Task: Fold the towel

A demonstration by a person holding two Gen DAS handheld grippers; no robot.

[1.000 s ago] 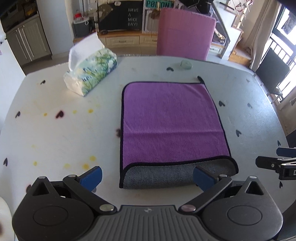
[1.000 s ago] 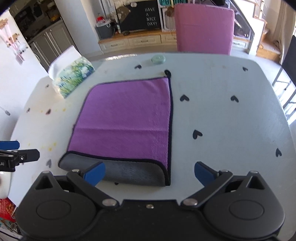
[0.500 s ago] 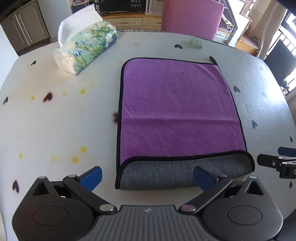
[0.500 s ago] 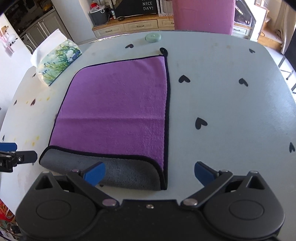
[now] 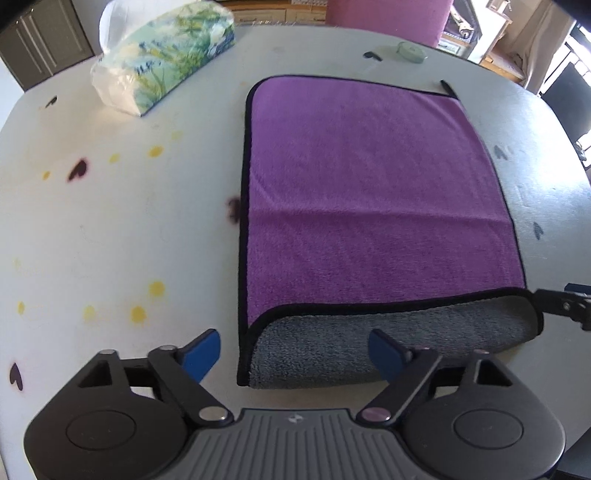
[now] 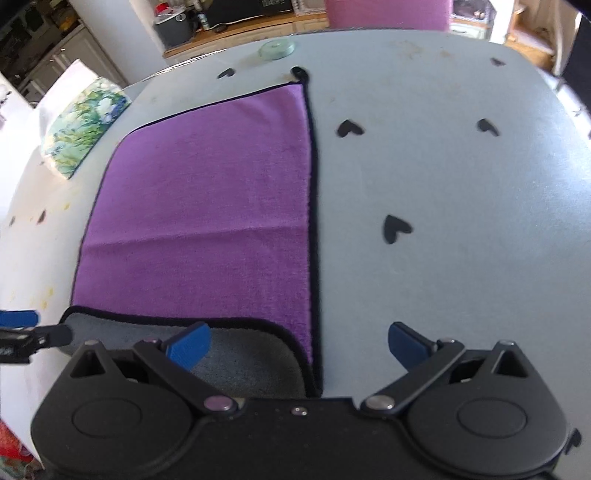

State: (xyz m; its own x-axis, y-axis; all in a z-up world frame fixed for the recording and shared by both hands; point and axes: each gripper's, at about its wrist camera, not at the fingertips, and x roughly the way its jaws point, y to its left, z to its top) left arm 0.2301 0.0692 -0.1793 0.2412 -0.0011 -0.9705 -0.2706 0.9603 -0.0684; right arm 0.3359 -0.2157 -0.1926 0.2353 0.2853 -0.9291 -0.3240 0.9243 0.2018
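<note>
A purple towel [image 5: 369, 199] with black trim lies flat on the white table; it also shows in the right wrist view [image 6: 207, 206]. Its near edge is turned over, showing the grey underside [image 5: 369, 347]. My left gripper [image 5: 293, 352] is open, its blue fingertips straddling the towel's near left corner. My right gripper [image 6: 297, 345] is open, straddling the near right corner [image 6: 295, 354]. Each gripper's tip shows at the edge of the other's view.
A tissue pack [image 5: 162, 55] lies at the far left of the table [image 5: 110, 221]. A small pale green disc [image 5: 412, 51] sits past the towel's far edge. A pink chair [image 5: 388, 14] stands behind the table. Black heart marks [image 6: 395, 229] dot the tabletop.
Both grippers have moved forward and down toward the towel's folded near edge. The towel has not moved.
</note>
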